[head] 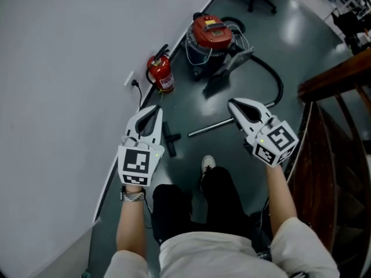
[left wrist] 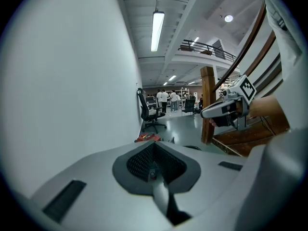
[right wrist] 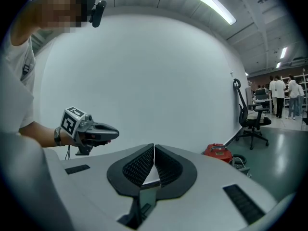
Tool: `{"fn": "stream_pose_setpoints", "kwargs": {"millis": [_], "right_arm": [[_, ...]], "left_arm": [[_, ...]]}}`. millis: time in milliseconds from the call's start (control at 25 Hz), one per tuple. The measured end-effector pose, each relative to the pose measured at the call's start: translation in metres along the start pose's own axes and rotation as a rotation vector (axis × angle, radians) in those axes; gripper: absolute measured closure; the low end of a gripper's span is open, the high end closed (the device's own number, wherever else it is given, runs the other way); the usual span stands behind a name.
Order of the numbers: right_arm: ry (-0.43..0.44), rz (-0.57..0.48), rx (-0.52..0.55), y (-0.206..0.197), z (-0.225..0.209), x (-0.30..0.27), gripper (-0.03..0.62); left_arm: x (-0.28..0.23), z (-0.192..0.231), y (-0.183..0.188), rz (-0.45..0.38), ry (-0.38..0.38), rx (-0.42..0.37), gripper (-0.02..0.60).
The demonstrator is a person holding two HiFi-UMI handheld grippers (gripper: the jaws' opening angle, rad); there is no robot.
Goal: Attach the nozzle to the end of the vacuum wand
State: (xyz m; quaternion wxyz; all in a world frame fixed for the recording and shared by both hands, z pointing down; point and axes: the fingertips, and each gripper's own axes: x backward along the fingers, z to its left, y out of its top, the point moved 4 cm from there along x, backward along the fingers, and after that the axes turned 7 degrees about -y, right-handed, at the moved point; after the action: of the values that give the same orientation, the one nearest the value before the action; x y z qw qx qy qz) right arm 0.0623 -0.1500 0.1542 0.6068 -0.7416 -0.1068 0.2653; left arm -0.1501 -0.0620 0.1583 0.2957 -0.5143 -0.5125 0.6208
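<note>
Both claws hang clenched and empty, the left gripper [head: 155,110] and the right gripper [head: 233,104], so nothing is attached yet: the wand [head: 208,128] lies mid-floor, and the black T-shaped nozzle [head: 170,136] lies apart from it, nearer the floor's wall edge. Only the head view shows those two parts. The gripper views show the jaws pressed together, and the right one also shows the red vacuum [right wrist: 219,151].
</note>
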Motion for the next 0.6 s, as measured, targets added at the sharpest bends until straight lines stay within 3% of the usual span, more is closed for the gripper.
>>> {"fn": "stream_pose_setpoints", "kwargs": {"millis": [400,600], "right_arm": [[0.079,0.056,-0.025,-0.158,-0.024,-0.083,0.565],[0.133,0.057,-0.018,-0.227,-0.031,-0.118,0.565]], "left_arm": [[-0.067,0.014,-0.166,0.068,-0.033,0.039,0.583],[-0.103,0.016,-0.238,0.071,-0.060,0.022,0.583]]}}
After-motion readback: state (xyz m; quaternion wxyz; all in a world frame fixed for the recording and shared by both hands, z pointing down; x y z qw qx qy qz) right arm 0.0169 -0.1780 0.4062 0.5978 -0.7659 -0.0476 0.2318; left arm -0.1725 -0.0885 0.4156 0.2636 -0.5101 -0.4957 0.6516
